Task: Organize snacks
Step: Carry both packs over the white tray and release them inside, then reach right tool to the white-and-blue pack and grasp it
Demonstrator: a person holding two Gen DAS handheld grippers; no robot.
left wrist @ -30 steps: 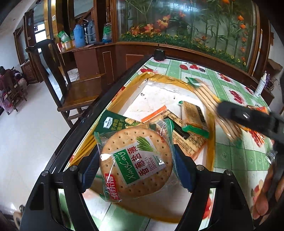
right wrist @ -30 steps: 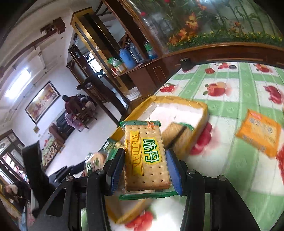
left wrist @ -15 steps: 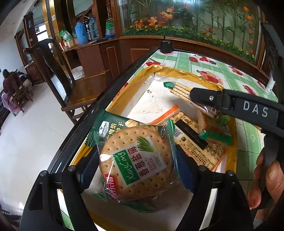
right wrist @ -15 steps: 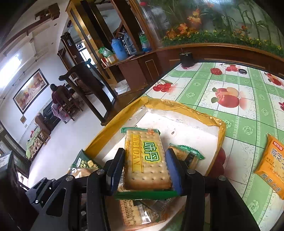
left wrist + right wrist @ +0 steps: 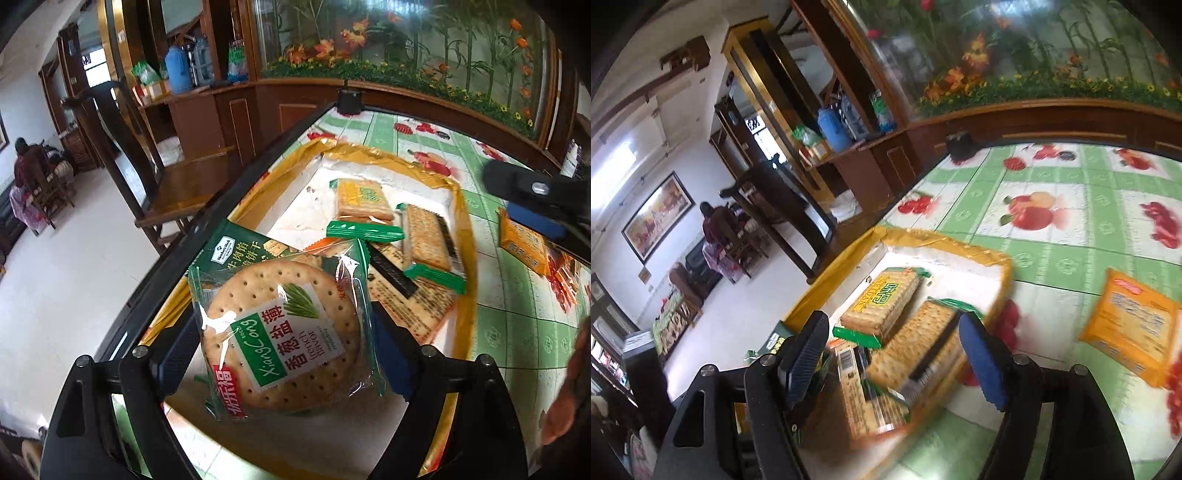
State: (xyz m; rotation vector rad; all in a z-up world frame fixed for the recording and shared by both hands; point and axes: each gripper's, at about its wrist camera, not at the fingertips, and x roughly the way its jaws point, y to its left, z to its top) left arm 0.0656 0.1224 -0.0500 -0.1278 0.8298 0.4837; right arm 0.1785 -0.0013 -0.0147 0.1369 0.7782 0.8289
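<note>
A round scallion cracker packet (image 5: 284,339) sits between the pads of my left gripper (image 5: 284,354), low over the near end of the yellow-rimmed tray (image 5: 388,151). Its jaws are opening, and the pads stand just off the cracker at the wrapper's edges. My right gripper (image 5: 892,325) is over the tray's right side; its jaws are opening with nothing between them. The rectangular Weidan cracker packet (image 5: 882,306) lies in the tray (image 5: 945,240) beyond its fingers, also seen as packet (image 5: 362,197) in the left view.
More packets lie in the tray: a long cracker packet (image 5: 424,236) and a green one (image 5: 236,247) under the round packet. An orange packet (image 5: 1130,325) lies on the fruit-print tablecloth right of the tray. A wooden chair (image 5: 122,147) stands beyond the table's dark left edge (image 5: 229,199).
My right gripper opened and let the Weidan packet drop into the tray, then pulled back to the right. My left gripper's pads spread a little around the round cracker packet.
</note>
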